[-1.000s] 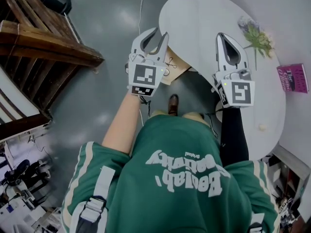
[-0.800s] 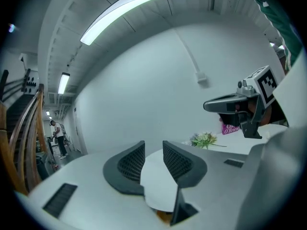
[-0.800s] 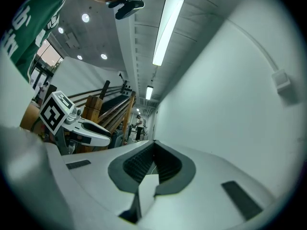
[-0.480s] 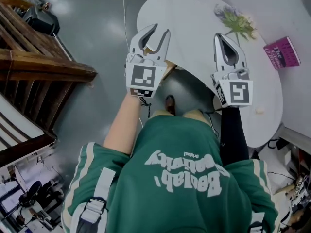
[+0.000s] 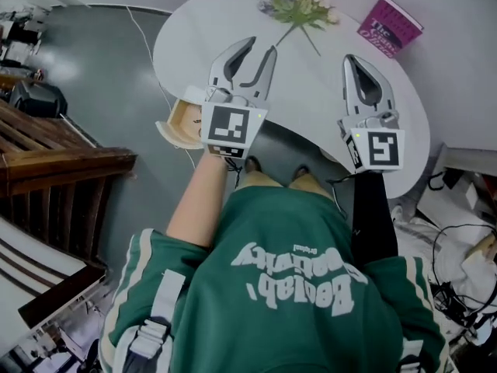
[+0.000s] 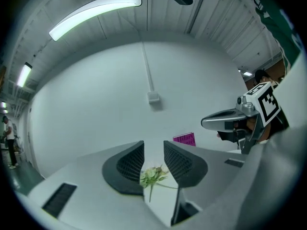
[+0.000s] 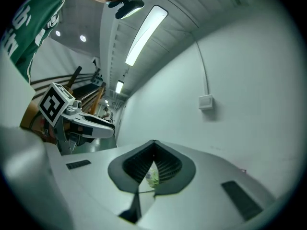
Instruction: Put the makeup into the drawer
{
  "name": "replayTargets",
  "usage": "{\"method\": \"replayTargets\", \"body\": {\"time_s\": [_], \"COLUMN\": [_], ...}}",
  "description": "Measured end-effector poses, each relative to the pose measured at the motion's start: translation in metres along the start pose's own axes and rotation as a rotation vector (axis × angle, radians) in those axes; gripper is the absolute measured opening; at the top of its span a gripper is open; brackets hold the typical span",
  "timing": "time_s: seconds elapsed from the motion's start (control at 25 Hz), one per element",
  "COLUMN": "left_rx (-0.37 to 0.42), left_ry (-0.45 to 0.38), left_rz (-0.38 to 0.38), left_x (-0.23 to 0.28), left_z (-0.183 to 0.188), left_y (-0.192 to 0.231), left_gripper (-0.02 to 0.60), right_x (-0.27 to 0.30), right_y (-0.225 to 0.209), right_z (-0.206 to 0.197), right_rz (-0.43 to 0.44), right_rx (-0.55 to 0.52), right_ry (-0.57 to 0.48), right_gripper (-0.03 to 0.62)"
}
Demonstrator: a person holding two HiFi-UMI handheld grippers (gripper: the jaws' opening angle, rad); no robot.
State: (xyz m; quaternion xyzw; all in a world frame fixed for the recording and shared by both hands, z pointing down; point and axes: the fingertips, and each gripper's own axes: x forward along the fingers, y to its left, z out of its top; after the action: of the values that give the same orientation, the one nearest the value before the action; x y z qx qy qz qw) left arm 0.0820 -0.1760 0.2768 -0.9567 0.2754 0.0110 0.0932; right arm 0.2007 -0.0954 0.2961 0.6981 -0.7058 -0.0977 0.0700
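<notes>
The left gripper (image 5: 260, 47) has its jaws apart with nothing between them; they have just been opening. The right gripper (image 5: 352, 59) is closed tip to tip and empty. Both are held over the white rounded table (image 5: 326, 115). The open light-wood drawer (image 5: 175, 123) juts from the table's left edge, just lower left of the left gripper, which is the nearer one. No makeup shows in any view. Only a green flower sprig (image 5: 299, 6) and a magenta book (image 5: 390, 26) lie near the top of the frame.

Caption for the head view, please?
Empty left gripper, just opening, and shut right gripper over a table with flowers and book.
</notes>
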Motion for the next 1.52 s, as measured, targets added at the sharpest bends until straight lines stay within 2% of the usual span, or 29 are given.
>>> {"method": "replayTargets", "body": {"time_s": [0.28, 0.52, 0.72, 0.92, 1.04, 1.2, 1.28, 1.4, 1.52], "left_rx": [-0.023, -0.043, -0.051, -0.059, -0.061, -0.051, -0.041, 0.01, 0.092], "left_ry": [-0.04, -0.045, -0.058, -0.037, 0.068, 0.293, 0.4, 0.518, 0.627], "left_rz": [-0.169, -0.316, -0.382, -0.418, -0.515, -0.686, -0.744, -0.781, -0.779], "left_x": [0.058, 0.093, 0.109, 0.117, 0.123, 0.123, 0.117, 0.112, 0.108], "left_z": [0.017, 0.021, 0.022, 0.012, -0.03, -0.117, -0.161, -0.213, -0.26], "left_y": [-0.109, -0.2, -0.25, -0.279, -0.322, -0.395, -0.42, -0.444, -0.453], "left_gripper": [0.123, 0.123, 0.123, 0.123, 0.159, 0.226, 0.243, 0.25, 0.25], "right_x": [-0.079, -0.151, -0.197, -0.217, -0.227, -0.251, -0.265, -0.288, -0.309], "right_y": [-0.09, -0.148, -0.185, -0.192, -0.195, -0.201, -0.205, -0.211, -0.216], "right_z": [-0.015, -0.034, -0.045, -0.053, -0.058, -0.062, -0.066, -0.073, -0.077], "right_rz": [-0.164, -0.305, -0.406, -0.437, -0.452, -0.496, -0.526, -0.567, -0.606], "right_rx": [-0.015, -0.022, -0.014, -0.027, -0.021, -0.023, -0.021, -0.016, -0.013], "right_ry": [0.033, 0.07, 0.094, 0.118, 0.133, 0.156, 0.172, 0.198, 0.219], "right_gripper": [0.009, 0.009, 0.009, 0.009, 0.009, 0.009, 0.009, 0.009, 0.009]}}
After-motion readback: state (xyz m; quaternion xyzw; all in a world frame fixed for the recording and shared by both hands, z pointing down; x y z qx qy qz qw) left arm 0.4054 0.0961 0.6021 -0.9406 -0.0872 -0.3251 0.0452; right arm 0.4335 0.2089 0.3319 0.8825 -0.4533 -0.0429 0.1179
